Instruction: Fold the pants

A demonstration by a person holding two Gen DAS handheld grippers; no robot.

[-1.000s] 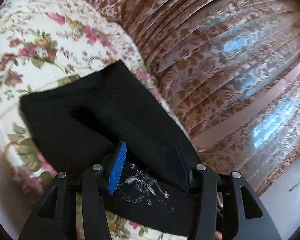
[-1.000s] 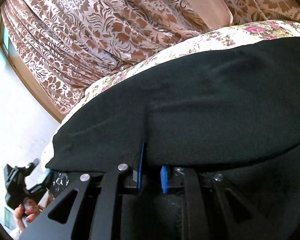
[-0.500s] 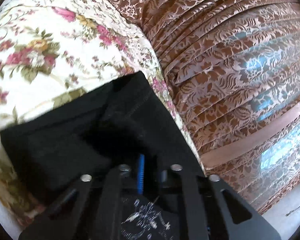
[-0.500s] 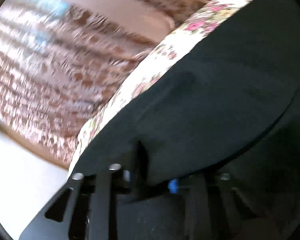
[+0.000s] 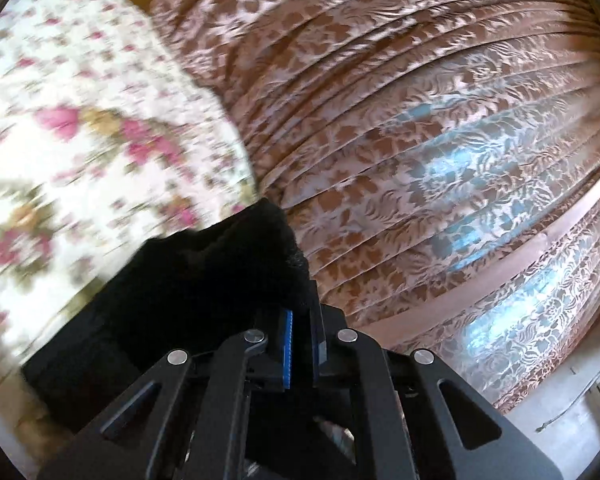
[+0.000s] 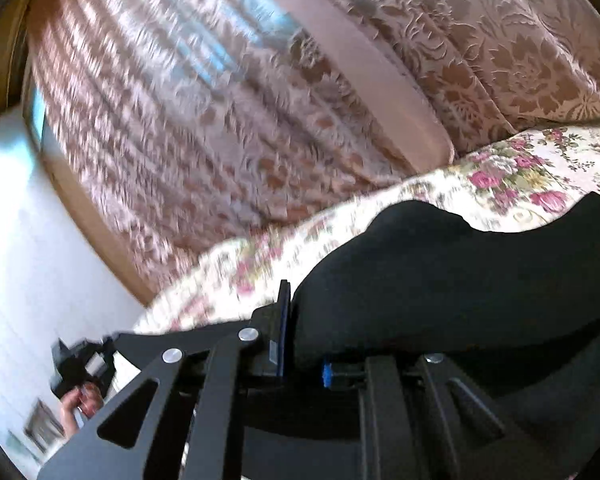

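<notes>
Left wrist view: a floral bedspread, blurred, is filling the area from nine to eleven o'clock. Its edge is curving from twelve o'clock down toward the centre. Behind that edge, a brown patterned curtain is covering everything from twelve to four o'clock, with daylight glowing blue through its folds. At five o'clock a strip of pale floor is showing below the curtain hem. The black pants are bunching at the centre and trailing toward eight o'clock over the bedspread. The left gripper is clenching a fold of them between its blue pads, jaws nearly together.

Right wrist view: a white wall is occupying nine o'clock. At eight o'clock a person's hand is gripping a black device; its details are too blurred to tell. The curtain is spanning ten to two o'clock, close behind the bed's far edge. The bedspread is running as a band from seven o'clock to three o'clock. The pants are humping up from the centre to four o'clock, hiding the bed beneath. The right gripper is grasping their thick edge, cloth wedged between its narrowly parted fingers.
</notes>
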